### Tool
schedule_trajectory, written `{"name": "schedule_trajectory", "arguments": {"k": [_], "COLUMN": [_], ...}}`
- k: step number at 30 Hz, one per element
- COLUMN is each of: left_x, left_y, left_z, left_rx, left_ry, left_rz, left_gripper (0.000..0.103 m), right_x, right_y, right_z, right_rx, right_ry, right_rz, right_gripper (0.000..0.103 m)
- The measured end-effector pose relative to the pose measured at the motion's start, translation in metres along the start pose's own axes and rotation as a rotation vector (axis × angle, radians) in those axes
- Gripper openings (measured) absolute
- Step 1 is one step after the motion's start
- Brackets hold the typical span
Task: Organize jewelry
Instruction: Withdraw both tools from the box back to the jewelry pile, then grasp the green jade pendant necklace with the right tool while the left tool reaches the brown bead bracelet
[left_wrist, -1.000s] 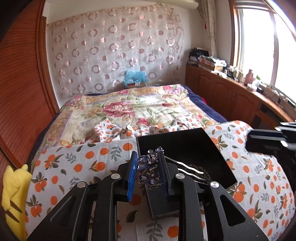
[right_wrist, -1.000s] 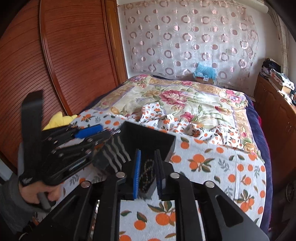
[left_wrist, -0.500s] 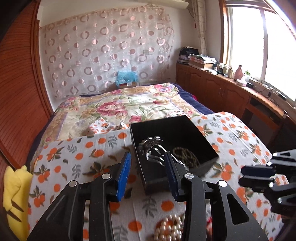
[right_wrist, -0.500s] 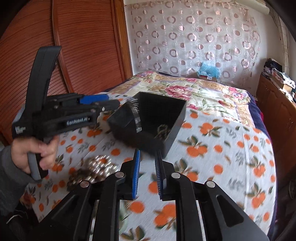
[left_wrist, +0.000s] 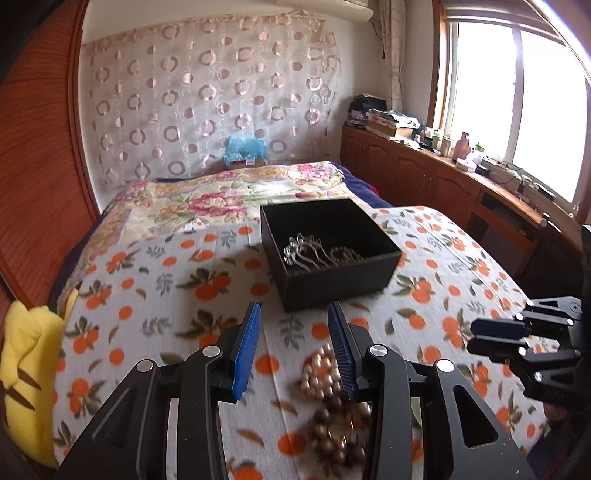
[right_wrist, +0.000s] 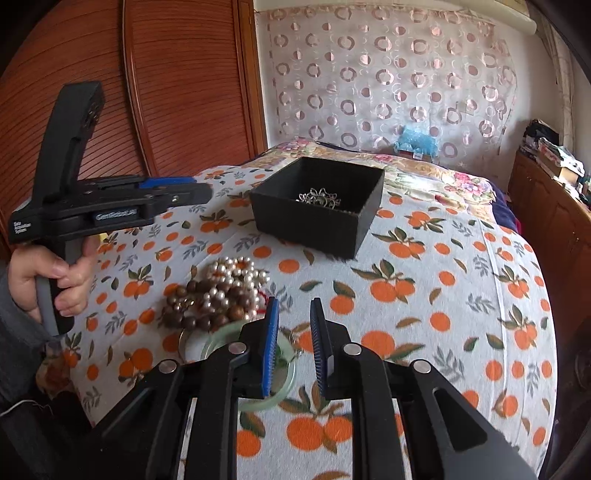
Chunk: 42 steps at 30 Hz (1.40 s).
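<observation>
My left tool hangs with its pads apart and empty above the pile of pearl and brown beads. My right tool is also apart, over the green bangle. The silver comb lies inside the black box on the orange-print cloth.

place: home bedroom | bed under floral quilt, orange-print sheet spread on top | ribbed wooden wardrobe doors beside bed | circle-patterned sheer curtain on back wall | window above low wooden cabinets cluttered with books and bottles | yellow plush toy at bed edge
</observation>
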<state>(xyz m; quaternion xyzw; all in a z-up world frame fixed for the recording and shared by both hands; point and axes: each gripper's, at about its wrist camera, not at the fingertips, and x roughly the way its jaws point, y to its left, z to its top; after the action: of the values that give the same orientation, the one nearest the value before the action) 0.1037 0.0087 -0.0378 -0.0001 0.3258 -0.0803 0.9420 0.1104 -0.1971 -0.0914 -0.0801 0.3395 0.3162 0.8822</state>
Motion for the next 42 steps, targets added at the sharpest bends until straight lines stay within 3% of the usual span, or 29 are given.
{"name": "schedule_trajectory", "arguments": {"k": [7,11,23,31,42], "left_x": [-0.01,-0.013,-0.013,-0.011,-0.008], "left_y": [-0.001,-0.004,-0.008,-0.013,-0.011], "left_z": [-0.031,-0.046,-0.061,-0.065,-0.067], "left_rx": [-0.024,-0.019,-0.022,-0.008,-0.011], "left_ry": [0.031,0.051,0.078,0.091,0.105], "left_rz": [-0.014,-0.008,-0.018,-0.023,-0.017], "left_gripper": [0.042,0.042,0.043,0.043,0.043], "right_x": [0.002,0.005,0.028,0.033,0.02], "right_y": [-0.003,0.002,-0.005,-0.01,-0.013], "right_z": [-0.02,-0.028,-0.022,-0.018,-0.002], "right_rx": [0.037,0.034,0.081,0.104,0.095], "right_ry": [0.033,0.049,0.115,0.128,0.059], "right_rz": [0.008,0.017,0.054,0.083,0.085], "right_gripper": [0.028,0.042,0.043,0.008,0.005]}}
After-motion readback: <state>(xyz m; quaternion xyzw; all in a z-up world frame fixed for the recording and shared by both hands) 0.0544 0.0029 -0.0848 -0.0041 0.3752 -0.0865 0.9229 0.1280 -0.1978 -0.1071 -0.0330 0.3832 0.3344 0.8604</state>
